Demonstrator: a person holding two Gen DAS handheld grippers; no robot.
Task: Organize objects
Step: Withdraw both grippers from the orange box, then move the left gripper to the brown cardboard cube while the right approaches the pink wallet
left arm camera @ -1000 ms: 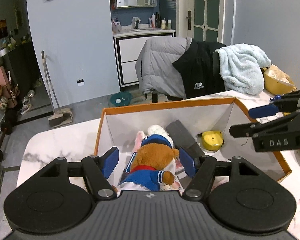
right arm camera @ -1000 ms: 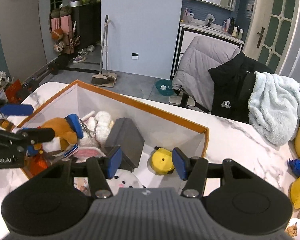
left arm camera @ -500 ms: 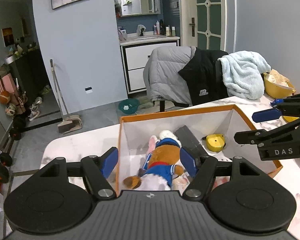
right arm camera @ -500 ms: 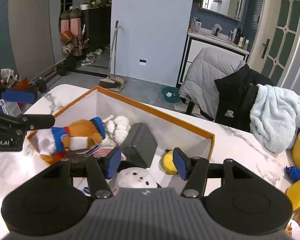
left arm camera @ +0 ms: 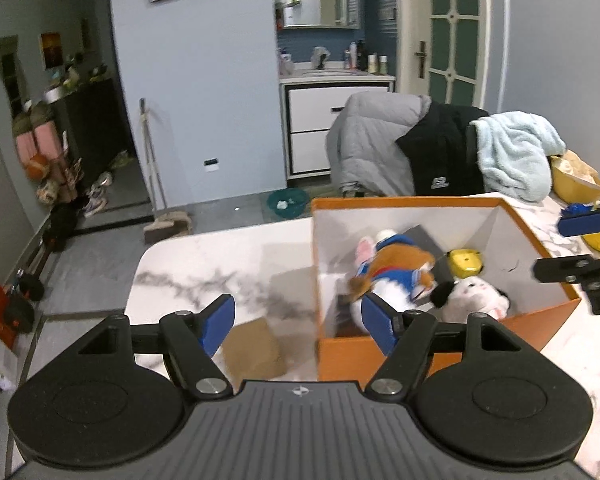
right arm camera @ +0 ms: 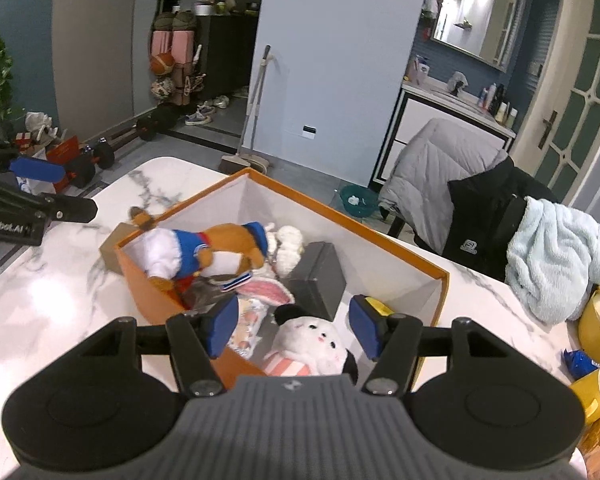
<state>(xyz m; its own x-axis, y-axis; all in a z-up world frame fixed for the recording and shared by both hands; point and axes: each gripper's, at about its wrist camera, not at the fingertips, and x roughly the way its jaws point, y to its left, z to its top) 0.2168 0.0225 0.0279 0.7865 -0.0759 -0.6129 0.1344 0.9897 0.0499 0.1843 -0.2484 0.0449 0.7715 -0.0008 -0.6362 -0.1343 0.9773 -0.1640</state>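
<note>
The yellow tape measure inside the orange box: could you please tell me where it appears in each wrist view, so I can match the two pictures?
Left wrist view: the yellow tape measure lies right of centre, on the box floor near the far right corner.
Right wrist view: only a yellow sliver shows, low and right of centre, mostly hidden behind the right tongs' blue pad.
Shared landmark: the dark grey block, beside it in both views.

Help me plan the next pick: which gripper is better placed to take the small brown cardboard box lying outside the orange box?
Left. The cardboard box lies just ahead of the left gripper, whose jaws are opening with nothing between them. The right gripper hangs over the orange box.
</note>
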